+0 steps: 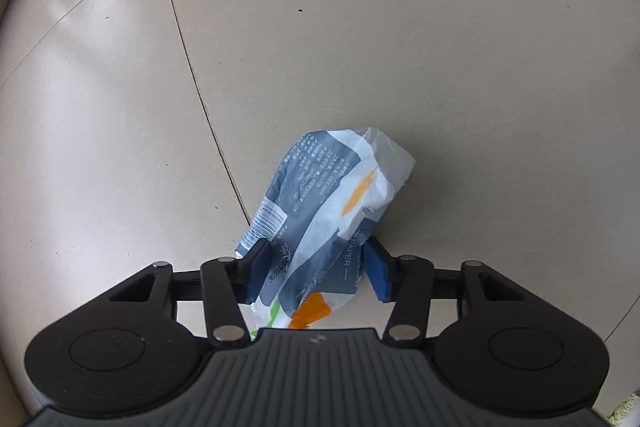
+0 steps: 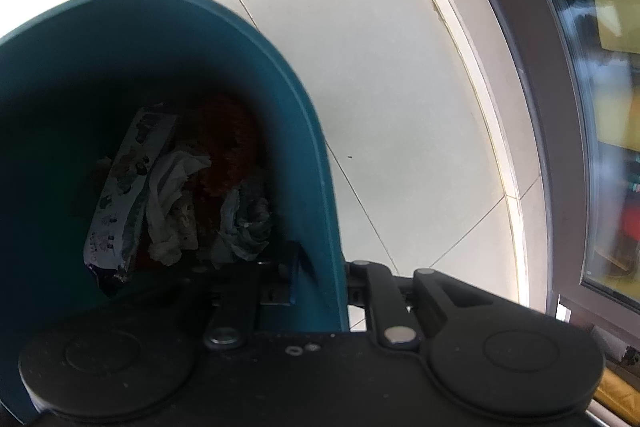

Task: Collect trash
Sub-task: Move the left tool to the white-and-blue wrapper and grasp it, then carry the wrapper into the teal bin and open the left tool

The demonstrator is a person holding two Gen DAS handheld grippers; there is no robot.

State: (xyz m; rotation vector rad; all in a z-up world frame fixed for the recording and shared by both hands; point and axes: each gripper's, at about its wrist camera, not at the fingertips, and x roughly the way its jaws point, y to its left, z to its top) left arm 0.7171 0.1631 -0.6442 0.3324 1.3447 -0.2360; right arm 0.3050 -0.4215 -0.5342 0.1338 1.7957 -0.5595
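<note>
Where the left wrist camera looked almost straight down, a crumpled tissue wrapper [image 1: 324, 203] lay on the pale floor tiles [image 1: 360, 27], its grey-blue, white and orange print partly legible only as the word PAPER. The left gripper [image 1: 316, 267] stood over its near end with a blue pad on either side; the left pad [image 1: 256, 267] touched or overlapped the wrapper's edge, while the right pad [image 1: 378, 273] sat just beside it, and whether either truly pressed the plastic could not be told. The wrapper's lower end was cut off behind the gripper's body.

In the right wrist view, the right gripper [image 2: 320, 279] straddled the wall of a teal bin [image 2: 280, 75]: one finger was inside in deep shadow and hard to make out, the other outside, and the jaws stood narrow, clamped on that wall. The pads themselves were hidden. Inside the bin lay a flattened printed carton [image 2: 128, 187], wads of white paper [image 2: 176, 199], a greyish crumpled piece [image 2: 246, 223] and something orange-red [image 2: 230, 147] too dark to identify. To the right, a dark-framed glass door [image 2: 580, 107] showed only blurred yellow and red shapes behind it.
</note>
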